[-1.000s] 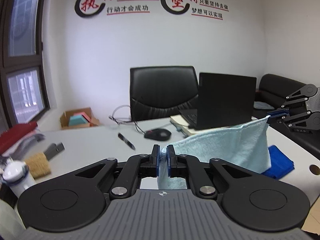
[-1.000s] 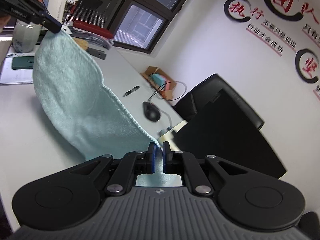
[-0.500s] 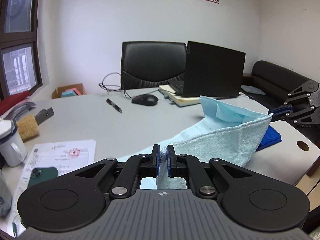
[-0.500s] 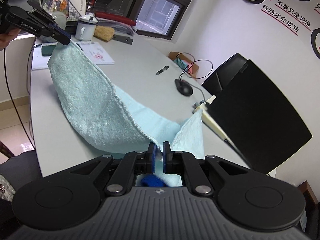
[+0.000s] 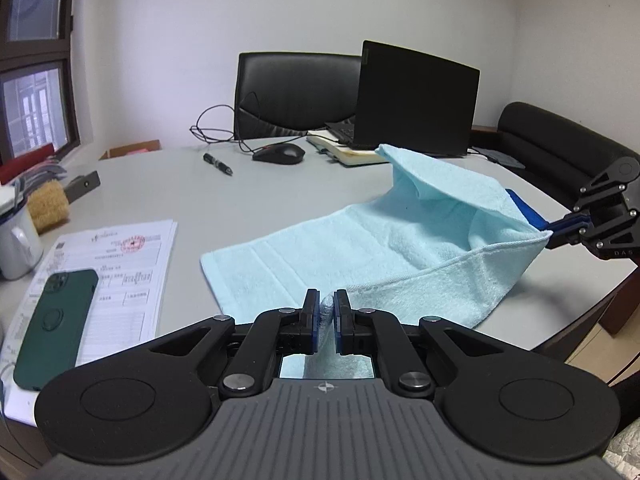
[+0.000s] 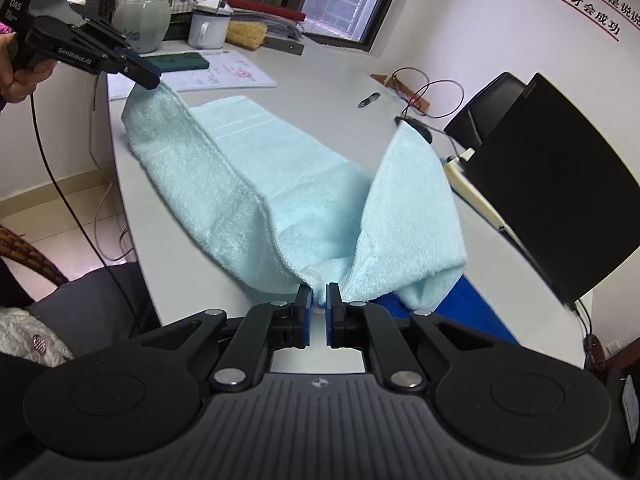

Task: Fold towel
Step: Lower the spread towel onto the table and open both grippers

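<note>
A light blue towel (image 5: 360,240) (image 6: 260,168) lies partly spread on the grey table (image 5: 240,196), its far half flat and its near edge lifted between two corners. My left gripper (image 5: 327,310) is shut on one near corner. In the right wrist view that same left gripper (image 6: 154,80) pinches the corner at upper left, held by a person's hand (image 6: 16,76). My right gripper (image 6: 319,304) is shut on the other near corner. It also shows at the right edge of the left wrist view as the right gripper (image 5: 560,226). One far corner of the towel stands folded up near the laptop.
A black laptop (image 5: 416,96), notebook, mouse (image 5: 280,154) and pen (image 5: 218,164) lie beyond the towel. Papers with a green phone (image 5: 56,320), a mug (image 5: 16,240) and a brush (image 5: 48,204) sit to the left. A dark blue cloth (image 6: 452,312) lies under the towel's right end.
Both grippers have come down and toward the near table edge with the towel. The towel, hanging in the air a second ago, now rests spread on the table.
</note>
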Available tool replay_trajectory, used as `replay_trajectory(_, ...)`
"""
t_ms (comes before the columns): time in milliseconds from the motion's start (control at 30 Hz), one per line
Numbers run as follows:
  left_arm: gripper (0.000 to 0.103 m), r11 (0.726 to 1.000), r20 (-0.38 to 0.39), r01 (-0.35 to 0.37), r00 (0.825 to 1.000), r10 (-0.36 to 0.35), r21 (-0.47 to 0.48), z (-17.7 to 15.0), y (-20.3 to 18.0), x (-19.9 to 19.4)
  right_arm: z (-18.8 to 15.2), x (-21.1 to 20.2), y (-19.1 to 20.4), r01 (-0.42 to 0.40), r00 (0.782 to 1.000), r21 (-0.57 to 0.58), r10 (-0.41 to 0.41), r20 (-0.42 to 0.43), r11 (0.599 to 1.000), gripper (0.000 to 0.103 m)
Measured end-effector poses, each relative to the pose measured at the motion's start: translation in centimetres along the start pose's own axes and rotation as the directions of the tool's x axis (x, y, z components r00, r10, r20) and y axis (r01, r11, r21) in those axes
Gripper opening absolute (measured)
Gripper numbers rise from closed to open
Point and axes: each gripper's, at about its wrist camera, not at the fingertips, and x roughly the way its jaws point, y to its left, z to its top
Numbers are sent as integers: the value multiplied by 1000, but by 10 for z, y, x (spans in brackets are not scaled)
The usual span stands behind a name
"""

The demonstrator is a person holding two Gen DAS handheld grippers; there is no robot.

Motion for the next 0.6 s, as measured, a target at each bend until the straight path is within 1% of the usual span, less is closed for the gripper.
replay_trajectory(133, 9, 1000, -1, 14, 1000, -14, -8, -7, -2, -5, -10, 1, 10, -33, 999, 7, 33, -26, 999, 7)
replay_trajectory(300, 9, 998, -2, 63, 998, -63, 15, -17, -13, -11, -21, 0, 21, -61, 997, 18, 61, -49, 998, 7)
replay_trajectory(467, 9, 995, -23, 92, 996, -91, 32, -31, -20, -15, -27, -1, 27, -73, 995, 23, 74, -62, 997, 7)
replay_trajectory(600, 9, 995, -33, 97, 995, -97, 17, -41, -18, -21, -31, -3, 30, -76, 995, 24, 77, -68, 997, 7)
